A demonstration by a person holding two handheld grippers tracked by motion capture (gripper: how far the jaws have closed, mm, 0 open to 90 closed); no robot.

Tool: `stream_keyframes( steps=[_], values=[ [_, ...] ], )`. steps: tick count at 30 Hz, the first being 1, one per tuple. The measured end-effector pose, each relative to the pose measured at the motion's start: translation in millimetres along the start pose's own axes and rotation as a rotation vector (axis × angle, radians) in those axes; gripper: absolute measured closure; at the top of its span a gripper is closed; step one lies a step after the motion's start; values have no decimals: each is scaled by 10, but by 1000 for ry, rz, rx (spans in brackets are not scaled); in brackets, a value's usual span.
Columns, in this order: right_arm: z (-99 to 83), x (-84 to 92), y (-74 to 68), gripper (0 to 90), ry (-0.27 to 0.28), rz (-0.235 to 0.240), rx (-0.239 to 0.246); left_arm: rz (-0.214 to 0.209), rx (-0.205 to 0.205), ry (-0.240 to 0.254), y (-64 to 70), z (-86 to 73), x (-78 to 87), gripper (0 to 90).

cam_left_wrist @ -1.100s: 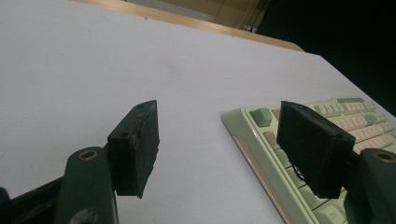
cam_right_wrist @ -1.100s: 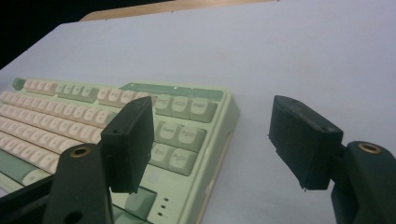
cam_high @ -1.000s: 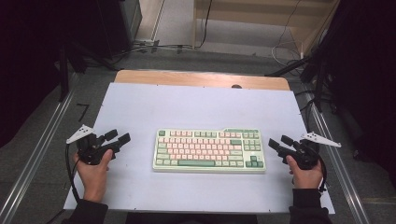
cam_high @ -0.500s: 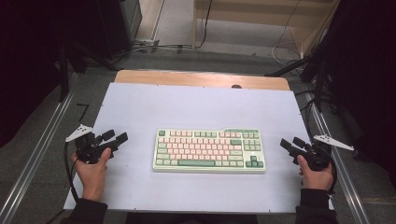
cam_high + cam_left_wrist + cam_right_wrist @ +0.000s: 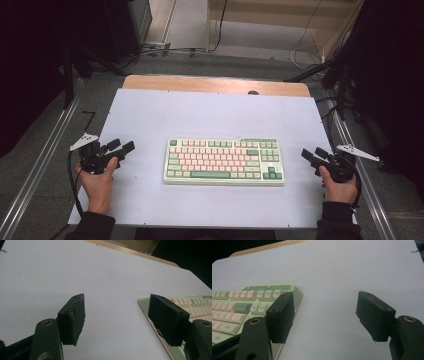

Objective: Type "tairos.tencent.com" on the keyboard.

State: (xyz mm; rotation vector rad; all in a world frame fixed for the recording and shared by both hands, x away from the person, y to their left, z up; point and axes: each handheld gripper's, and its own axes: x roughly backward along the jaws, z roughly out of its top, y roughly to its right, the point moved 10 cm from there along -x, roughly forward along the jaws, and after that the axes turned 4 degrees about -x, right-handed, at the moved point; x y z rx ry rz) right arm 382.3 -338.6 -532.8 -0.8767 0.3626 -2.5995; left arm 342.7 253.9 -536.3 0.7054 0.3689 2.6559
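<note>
Keyboard (image 5: 224, 161) lies mid-table on the white mat (image 5: 210, 115); right gripper (image 5: 313, 156) has drawn back outward from it, left gripper (image 5: 121, 146) waits, both wide open, empty, no grasp begun.

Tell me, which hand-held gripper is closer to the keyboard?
Right, a little. The right hand-held gripper sits just past the keyboard at its right end; the left hand-held gripper waits farther off its left end. Neither touches it.
</note>
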Motion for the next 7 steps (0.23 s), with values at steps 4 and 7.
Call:
stream_keyframes(
  steps=[4,7],
  values=[
    [0,-5,8,291,1,-1,1,-2,-1,-3,2,-4,-6,309],
    [-4,-8,2,291,-2,0,-1,-4,-1,-4,11,-6,-10,309]
  ],
)
